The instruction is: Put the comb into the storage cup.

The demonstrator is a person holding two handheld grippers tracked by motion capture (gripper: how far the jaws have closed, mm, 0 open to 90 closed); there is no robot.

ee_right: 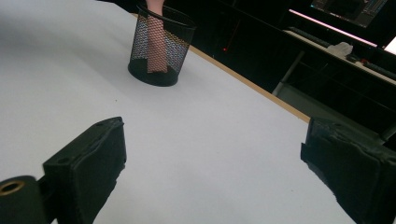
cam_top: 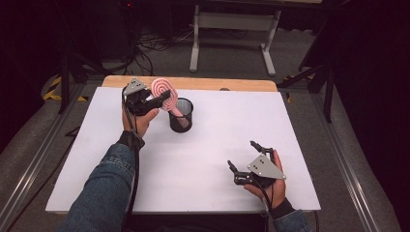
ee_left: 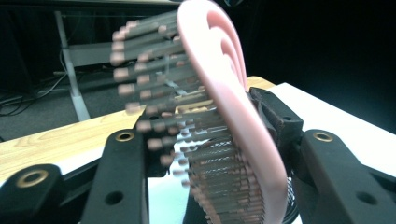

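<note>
High view is showing the pink hairbrush [cam_top: 163,93] already standing handle-down in the black mesh cup [cam_top: 181,116] on the white table [cam_top: 212,145], so what is remaining is for the left gripper [cam_top: 159,102] to be drawing clear. Its jaws are standing loosely either side of the oval, swirl-cut plastic head with its rows of tipped bristles, while the right gripper [cam_top: 241,157] is resting spread wide and grasping nothing.
</note>
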